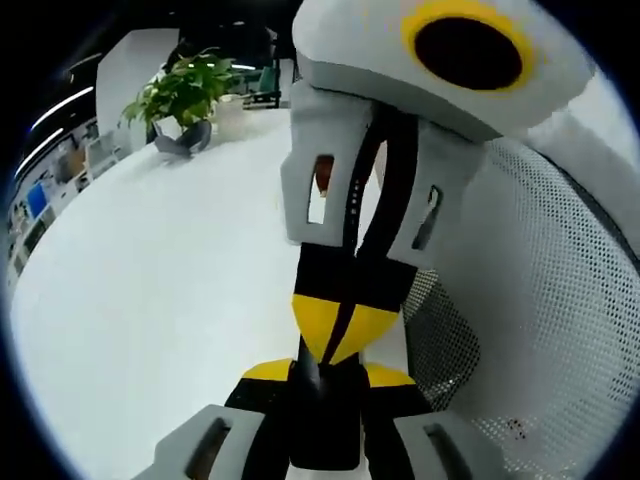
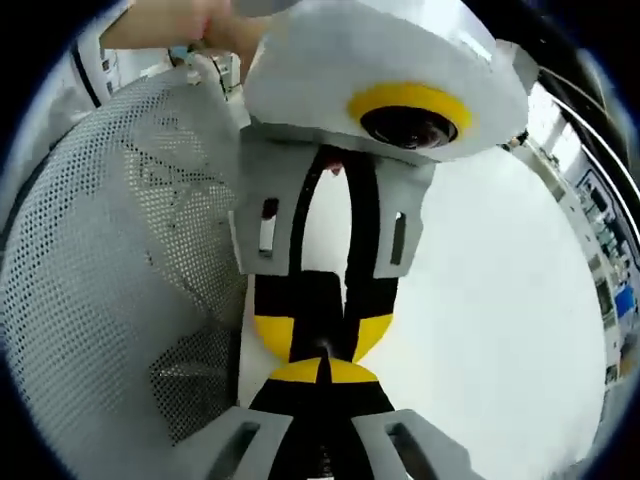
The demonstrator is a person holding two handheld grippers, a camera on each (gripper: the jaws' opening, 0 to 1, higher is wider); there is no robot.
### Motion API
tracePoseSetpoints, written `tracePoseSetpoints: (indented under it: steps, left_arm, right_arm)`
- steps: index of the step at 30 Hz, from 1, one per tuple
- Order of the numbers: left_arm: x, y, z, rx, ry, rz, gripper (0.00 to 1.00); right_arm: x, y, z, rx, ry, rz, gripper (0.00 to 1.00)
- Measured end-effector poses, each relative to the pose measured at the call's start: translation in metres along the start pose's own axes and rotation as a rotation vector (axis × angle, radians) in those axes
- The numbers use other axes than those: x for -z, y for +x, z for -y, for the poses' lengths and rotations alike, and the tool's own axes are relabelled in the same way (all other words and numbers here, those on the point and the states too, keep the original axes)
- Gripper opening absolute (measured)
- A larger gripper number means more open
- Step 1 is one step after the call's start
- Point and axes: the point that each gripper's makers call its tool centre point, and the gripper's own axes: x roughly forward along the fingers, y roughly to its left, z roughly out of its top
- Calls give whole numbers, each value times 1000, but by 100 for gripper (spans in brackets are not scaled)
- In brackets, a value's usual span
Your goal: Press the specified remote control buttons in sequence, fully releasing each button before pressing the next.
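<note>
The two grippers meet tip to tip over a white table [image 1: 150, 290]. In the left gripper view my left gripper [image 1: 328, 380] rises from the bottom, its yellow-tipped jaws held apart by a narrow black object [image 1: 325, 425], apparently the remote control, seen end-on. My right gripper [image 1: 340, 335] comes down from the top, shut, its joined yellow tips touching the end of that black object. In the right gripper view my right gripper [image 2: 320, 372] is shut at the bottom. The left gripper [image 2: 322, 335] faces it, clamped on the black object [image 2: 320, 300]. No buttons can be seen.
A white mesh chair back [image 1: 540, 300] [image 2: 110, 260] stands close beside the grippers. A potted plant [image 1: 185, 90] and a white pot [image 1: 230, 115] sit at the table's far end. A person's hand [image 2: 200, 25] shows behind the left gripper.
</note>
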Motion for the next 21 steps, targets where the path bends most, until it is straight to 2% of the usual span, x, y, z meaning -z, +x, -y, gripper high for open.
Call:
tracePoseSetpoints:
  steps: [6, 14, 21]
  left_arm:
    - [0, 1, 0, -9, -8, 1, 24]
    - [0, 1, 1, -13, -17, -2, 24]
    - [0, 1, 0, -16, -21, -12, 24]
  right_arm:
    - [-2, -2, -6, -13, 32, 32, 0]
    - [-5, 2, -5, -17, -34, 30, 0]
    - [-5, 4, -7, -9, -122, -4, 0]
